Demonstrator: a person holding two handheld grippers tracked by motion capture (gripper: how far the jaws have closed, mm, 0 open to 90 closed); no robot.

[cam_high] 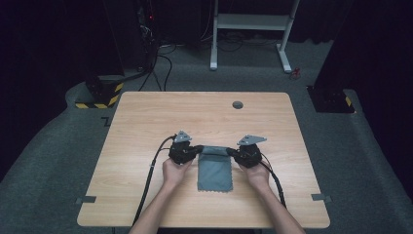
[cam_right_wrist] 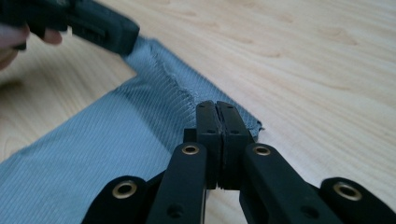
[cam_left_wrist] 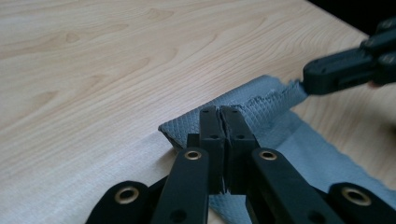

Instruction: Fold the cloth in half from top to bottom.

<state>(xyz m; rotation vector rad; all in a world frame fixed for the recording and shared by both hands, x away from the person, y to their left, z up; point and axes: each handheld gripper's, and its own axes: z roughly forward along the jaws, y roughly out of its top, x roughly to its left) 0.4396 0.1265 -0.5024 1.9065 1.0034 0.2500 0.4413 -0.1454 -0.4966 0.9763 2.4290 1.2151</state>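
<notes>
A grey cloth [cam_high: 215, 168] lay on the wooden table [cam_high: 146, 126], near the person's edge and about in the middle between the two hands. Its far edge was lifted a little, because each tool held one far corner. The left gripper [cam_left_wrist: 219, 112] had its jaws pressed together on the left far corner, and the fabric came out from under the tips in a small fold. The right gripper [cam_right_wrist: 216, 108] was clenched in the same way on the right far corner, where the hem ran straight into the jaws. In the high view both grippers pointed inward, toward each other, so the edge between them hung slack and wrinkled and was not pulled tight.

The cloth was narrow and seemed to be folded once already, though the top camera was too far away to be sure. Holding both corners of one edge at the same time was probably meant to keep that edge straight, so that it could be carried over the near part for a fold. The near end of the cloth rested flat on the wood.
</notes>
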